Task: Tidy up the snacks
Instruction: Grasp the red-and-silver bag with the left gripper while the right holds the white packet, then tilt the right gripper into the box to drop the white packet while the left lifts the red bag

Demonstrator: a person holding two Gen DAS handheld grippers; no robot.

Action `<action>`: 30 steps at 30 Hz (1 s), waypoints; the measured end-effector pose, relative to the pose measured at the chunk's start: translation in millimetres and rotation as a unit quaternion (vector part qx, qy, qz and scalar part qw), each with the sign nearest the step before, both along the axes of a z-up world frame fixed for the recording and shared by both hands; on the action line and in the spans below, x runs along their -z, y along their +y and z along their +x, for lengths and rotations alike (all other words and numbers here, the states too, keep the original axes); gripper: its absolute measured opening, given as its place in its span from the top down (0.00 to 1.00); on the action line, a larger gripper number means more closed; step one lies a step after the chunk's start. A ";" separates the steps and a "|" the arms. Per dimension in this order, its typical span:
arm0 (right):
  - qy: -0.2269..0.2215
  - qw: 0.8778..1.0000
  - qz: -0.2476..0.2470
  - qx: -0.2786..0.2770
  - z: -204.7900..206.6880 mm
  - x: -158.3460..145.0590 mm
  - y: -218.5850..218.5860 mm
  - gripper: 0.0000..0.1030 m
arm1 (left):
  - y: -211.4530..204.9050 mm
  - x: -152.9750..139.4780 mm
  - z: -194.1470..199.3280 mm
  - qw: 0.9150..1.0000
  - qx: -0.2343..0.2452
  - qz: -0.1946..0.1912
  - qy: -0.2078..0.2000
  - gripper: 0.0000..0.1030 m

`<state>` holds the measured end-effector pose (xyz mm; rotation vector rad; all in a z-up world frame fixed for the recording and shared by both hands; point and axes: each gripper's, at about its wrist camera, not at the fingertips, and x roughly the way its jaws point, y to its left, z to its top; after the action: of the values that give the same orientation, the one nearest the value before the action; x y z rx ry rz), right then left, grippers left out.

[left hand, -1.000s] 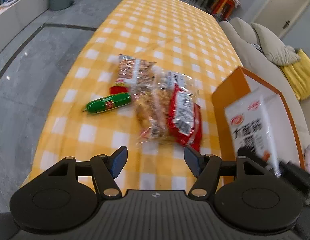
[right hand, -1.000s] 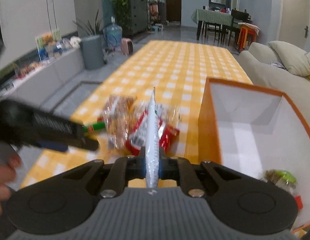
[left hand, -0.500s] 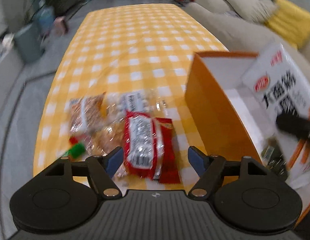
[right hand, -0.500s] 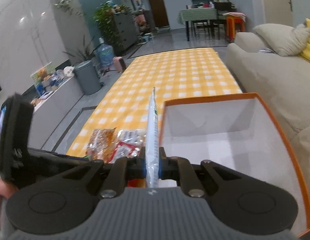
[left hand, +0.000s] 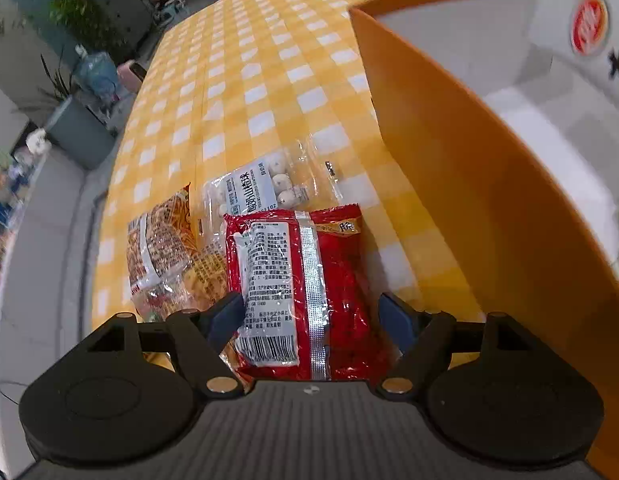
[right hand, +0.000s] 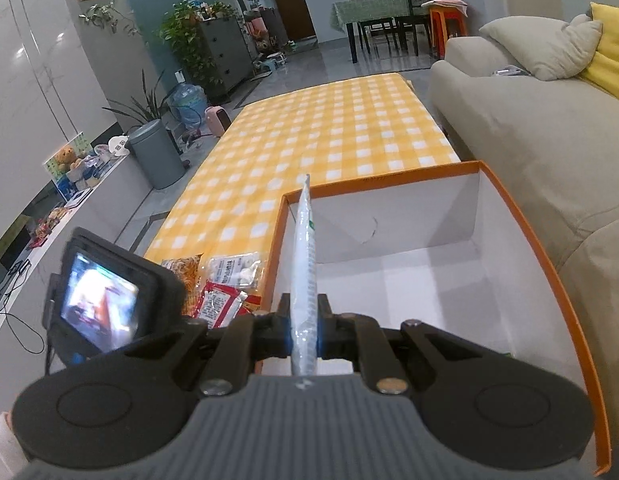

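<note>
- Your left gripper [left hand: 311, 314] stood wide in the lower middle of the left wrist view; its jaws had just been opening, and the blue pads [left hand: 393, 320] pressed on nothing.
- The red snack packet [left hand: 301, 292] lay flat on the yellow checked tablecloth [left hand: 245, 72], its lower half between those open fingers, its printed label and barcode facing up.
- A clear bag of pale round sweets [left hand: 269, 188] lay just above the red packet in the frame, and the red packet's top edge overlapped it.
- An orange-and-clear snack bag [left hand: 165, 248] sat to the left of the red packet, touching or slightly under it; you could not tell which from this view.
- The orange box [left hand: 469, 184] filled the right side of the left wrist view, its outer wall just beside the red packet.
- Your right gripper [right hand: 303, 330] was clamped narrow on a white packet [right hand: 303, 252], held edge-on and upright at the centre of the right wrist view.
- That white packet rose along the left wall of the box, above its white inside, and showed again, blurred, with a red round logo in the upper right corner of the left wrist view.
- At the lower left of the right wrist view you could see your left gripper's body with its small lit screen [right hand: 99, 308].
- A beige sofa [right hand: 529, 120] ran along the right side of that view, beside the table.
</note>
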<state>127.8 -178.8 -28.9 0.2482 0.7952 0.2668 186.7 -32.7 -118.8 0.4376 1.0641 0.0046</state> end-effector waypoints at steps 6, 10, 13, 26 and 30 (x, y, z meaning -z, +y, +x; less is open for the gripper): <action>0.012 1.000 -0.006 0.007 3.5 5.6 -1.4 0.93 | -3.1 4.5 -4.2 1.000 -0.004 0.013 -0.021 0.22; 0.022 1.000 -0.010 0.014 6.3 9.3 -3.0 0.93 | -6.7 2.8 -7.2 1.000 0.002 0.012 -0.025 0.23; 0.031 0.999 -0.019 0.014 8.4 11.6 -1.2 0.93 | -7.1 -2.7 -11.4 1.000 0.005 0.004 -0.026 0.23; 0.024 1.000 -0.015 0.010 0.4 7.3 3.6 0.93 | 13.3 -69.9 -32.1 0.992 -0.040 -0.099 -0.071 0.23; 0.038 0.999 0.002 0.014 0.5 7.6 -0.9 0.93 | 24.1 -84.2 -38.7 0.984 -0.048 -0.156 -0.073 0.23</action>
<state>128.4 -179.7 -36.5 0.2732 0.8655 0.2339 148.0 -8.7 -34.6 0.1001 0.9214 -0.0434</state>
